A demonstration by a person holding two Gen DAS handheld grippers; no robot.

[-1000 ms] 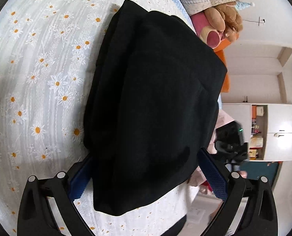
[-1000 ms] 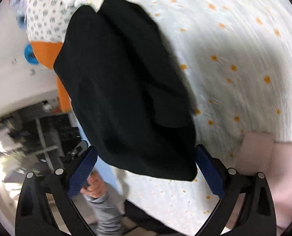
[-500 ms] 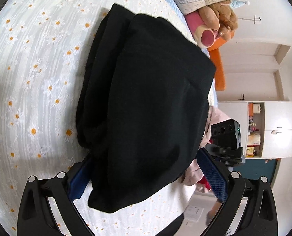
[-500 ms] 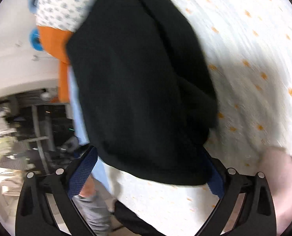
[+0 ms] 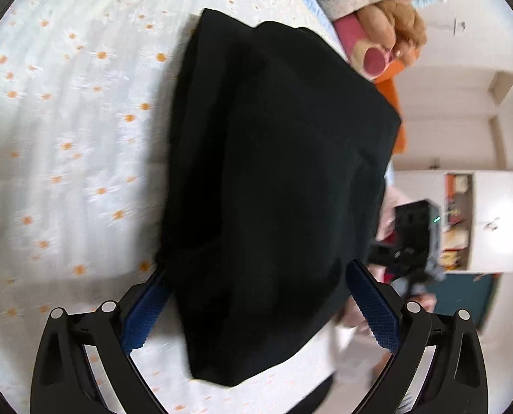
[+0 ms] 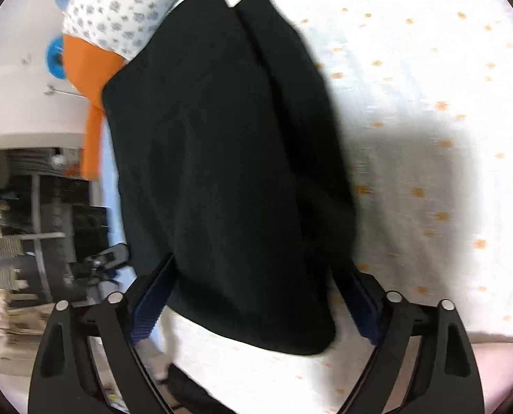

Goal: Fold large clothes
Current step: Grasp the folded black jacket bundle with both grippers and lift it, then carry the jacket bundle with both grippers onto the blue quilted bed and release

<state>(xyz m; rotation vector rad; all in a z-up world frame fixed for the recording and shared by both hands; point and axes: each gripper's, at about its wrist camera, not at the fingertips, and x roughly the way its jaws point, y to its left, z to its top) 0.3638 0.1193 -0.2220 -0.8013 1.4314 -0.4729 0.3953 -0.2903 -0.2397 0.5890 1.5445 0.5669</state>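
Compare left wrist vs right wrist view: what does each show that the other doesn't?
Left wrist only: a brown plush toy with a pink part at the bed's far edge, a white cabinet, and the other tool's black camera unit past the garment.

Right wrist only: a grey-patterned white pillow, blurred dark shelving, and a bit of pink sleeve at lower right.

Both: the folded black garment lying between that view's wide-apart tool fingers, the daisy-print bedsheet, and an orange cushion.
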